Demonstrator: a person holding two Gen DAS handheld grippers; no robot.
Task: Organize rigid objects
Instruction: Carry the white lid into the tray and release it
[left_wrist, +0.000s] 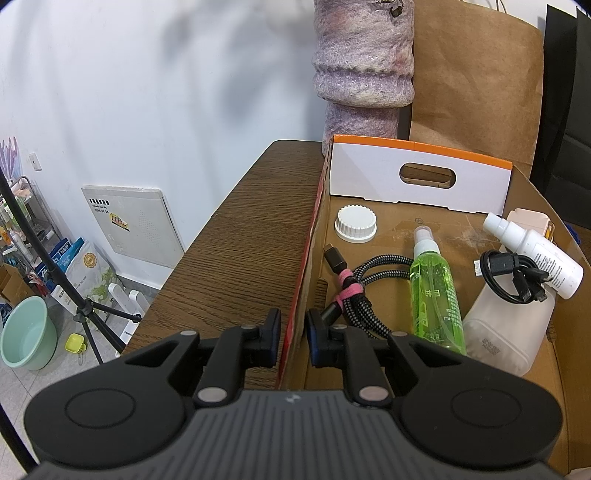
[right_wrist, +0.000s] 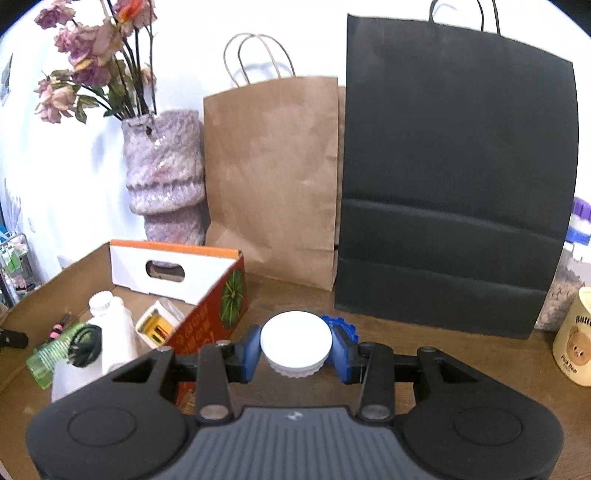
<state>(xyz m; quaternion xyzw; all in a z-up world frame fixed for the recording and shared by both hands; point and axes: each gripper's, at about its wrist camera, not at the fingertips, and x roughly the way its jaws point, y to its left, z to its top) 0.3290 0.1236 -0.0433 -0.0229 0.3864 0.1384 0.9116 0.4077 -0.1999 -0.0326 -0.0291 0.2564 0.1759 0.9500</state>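
A shallow cardboard box (left_wrist: 436, 225) sits on a wooden table (left_wrist: 251, 236). In it lie a white ribbed cap (left_wrist: 355, 223), a braided cable (left_wrist: 360, 288), a green spray bottle (left_wrist: 437, 295), a white spray bottle (left_wrist: 535, 254), a black cable (left_wrist: 511, 275) and a translucent jug (left_wrist: 506, 328). My left gripper (left_wrist: 293, 334) is shut on the box's left wall (left_wrist: 301, 280), one finger on each side. My right gripper (right_wrist: 295, 349) is shut on a white ribbed lid (right_wrist: 296, 341), right of the box (right_wrist: 218, 314). A blue ribbed object (right_wrist: 345, 326) lies behind it.
A knitted purple vase (right_wrist: 164, 173) with dried flowers, a brown paper bag (right_wrist: 273, 181) and a black paper bag (right_wrist: 454, 192) stand along the back. A cream bear-print jar (right_wrist: 574, 347) stands at far right. The table's left edge drops to a floor with a tripod (left_wrist: 85, 306) and a green basin (left_wrist: 26, 332).
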